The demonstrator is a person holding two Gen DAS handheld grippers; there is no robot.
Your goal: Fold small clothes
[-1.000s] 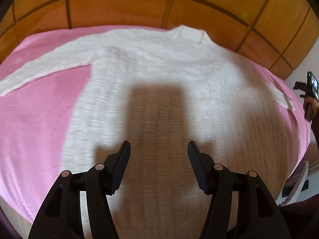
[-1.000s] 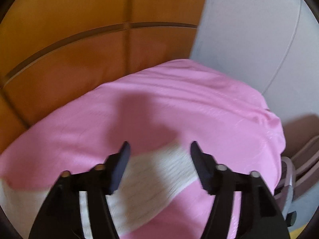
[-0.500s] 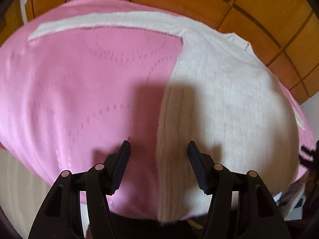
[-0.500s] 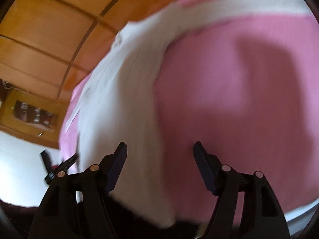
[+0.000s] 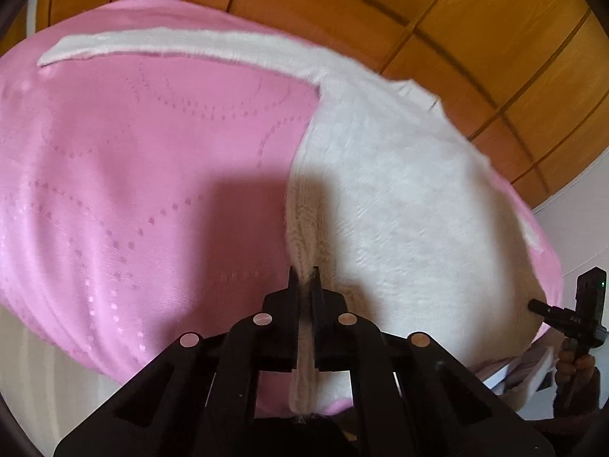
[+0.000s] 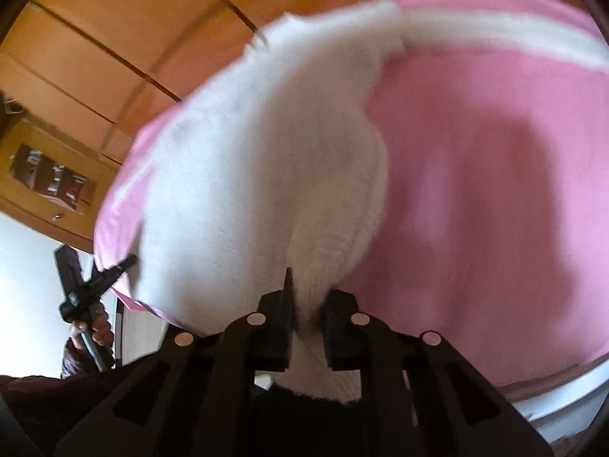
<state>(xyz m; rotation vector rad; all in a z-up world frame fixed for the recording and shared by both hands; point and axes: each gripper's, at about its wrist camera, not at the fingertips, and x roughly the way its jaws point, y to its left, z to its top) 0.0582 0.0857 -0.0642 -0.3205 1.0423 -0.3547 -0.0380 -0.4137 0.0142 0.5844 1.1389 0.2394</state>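
A home bedroom: a bed under a pink sheet [image 5: 152, 160] stands against a wooden panelled headboard [image 5: 437, 11] (a plain white wall [image 6: 26, 266] beside it).

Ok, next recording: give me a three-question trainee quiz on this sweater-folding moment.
1. True or false: the left tongs stand wide open over bare pink cover.
2. What do the right tongs pinch? A) the pink cover B) the white sweater's hem corner C) nothing
3. Fill in: in the left wrist view, one sleeve lies stretched out ______ across the cover.

Key:
1. False: they are shut on the sweater's hem edge.
2. B
3. Flat
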